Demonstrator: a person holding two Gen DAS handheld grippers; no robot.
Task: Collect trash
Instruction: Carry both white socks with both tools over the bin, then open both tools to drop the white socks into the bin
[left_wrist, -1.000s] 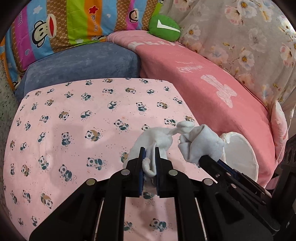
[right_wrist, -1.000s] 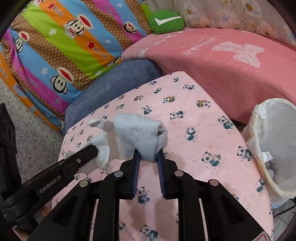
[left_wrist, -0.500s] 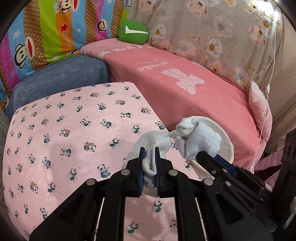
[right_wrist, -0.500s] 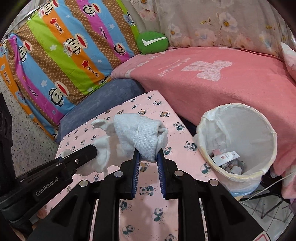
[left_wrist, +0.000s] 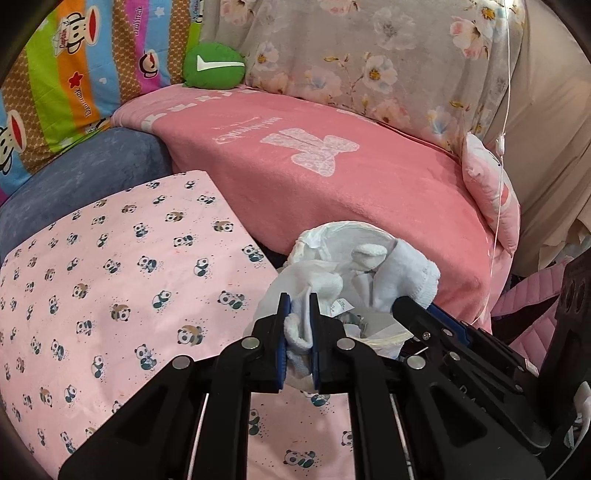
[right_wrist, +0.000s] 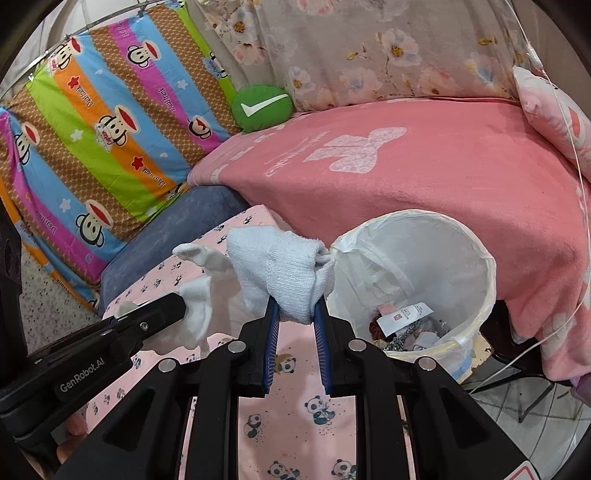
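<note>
My left gripper (left_wrist: 298, 306) is shut on a crumpled white cloth (left_wrist: 306, 280), held in the air above the table's right edge. My right gripper (right_wrist: 296, 310) is shut on a pale ribbed sock (right_wrist: 284, 273), just left of the bin's rim. The two pieces touch each other. A white-lined trash bin (right_wrist: 484, 258) stands on the floor beside the table, with labels and scraps (right_wrist: 406, 321) at its bottom. In the left wrist view the bin's rim (left_wrist: 332, 229) shows behind the cloth, and the right gripper (left_wrist: 400, 304) holds the sock (left_wrist: 406, 273) over it.
The table wears a pink panda cloth (left_wrist: 110, 277). Behind it lie a blue cushion (left_wrist: 92, 162), a pink blanket (right_wrist: 424, 177), a green cushion (right_wrist: 262, 107) and a striped monkey cushion (right_wrist: 103, 129). A thin white cable (right_wrist: 576, 155) hangs at the right, over tiled floor (right_wrist: 517, 406).
Both grippers have carried their cloth pieces to the right across the table, up to the bin. The bin has come fully into the right wrist view.
</note>
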